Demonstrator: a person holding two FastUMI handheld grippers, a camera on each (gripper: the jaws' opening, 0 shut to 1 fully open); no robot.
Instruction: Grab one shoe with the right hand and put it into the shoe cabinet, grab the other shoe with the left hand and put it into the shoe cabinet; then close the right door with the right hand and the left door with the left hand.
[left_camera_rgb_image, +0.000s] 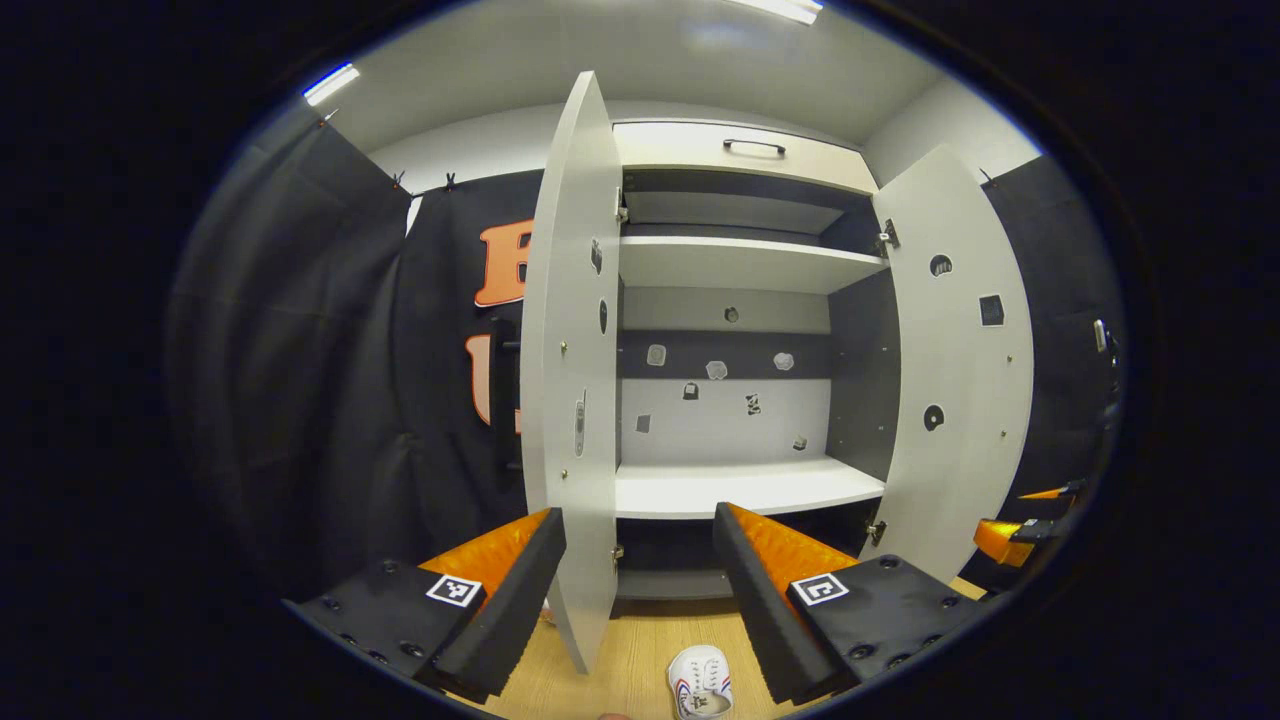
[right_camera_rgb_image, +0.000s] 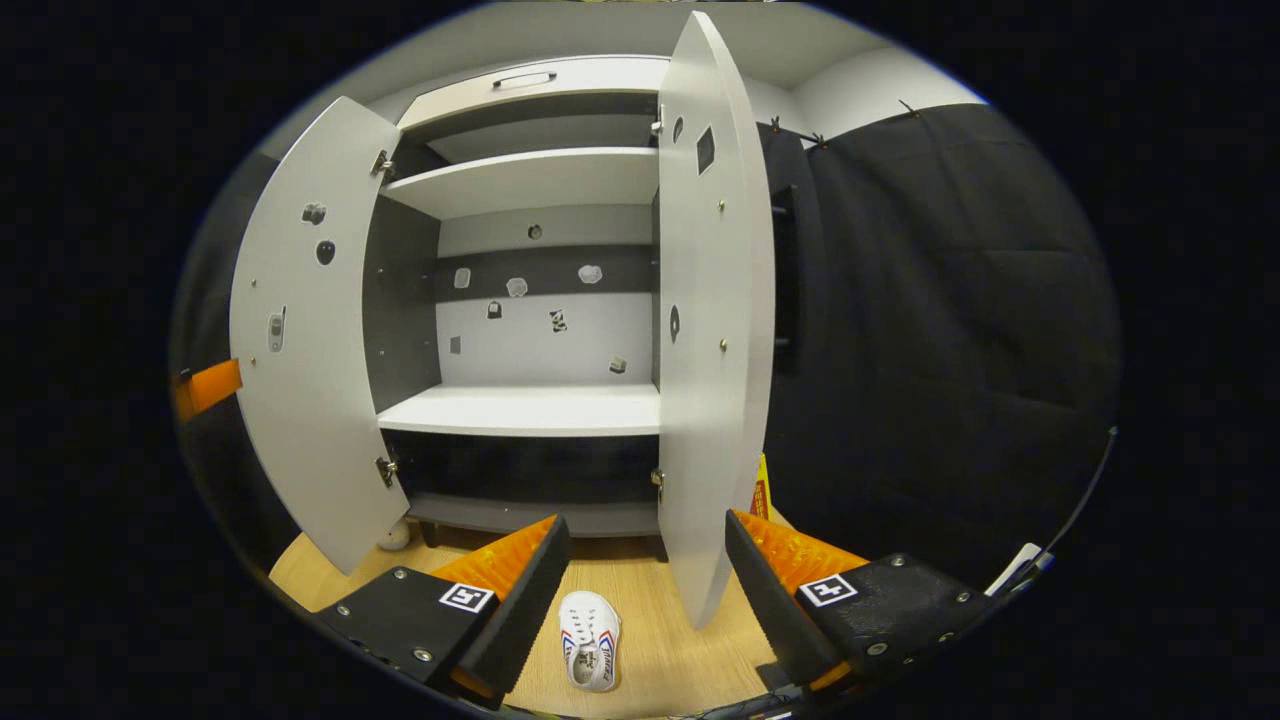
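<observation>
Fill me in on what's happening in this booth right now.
A person holds two orange-and-black two-finger grippers in front of a white shoe cabinet whose left door and right door both stand wide open. The left gripper and right gripper are both open and hold nothing. A small white sneaker with red and blue stripes lies on the wooden floor before the cabinet. The white shelves inside look bare, so no shoe has gone in yet.
</observation>
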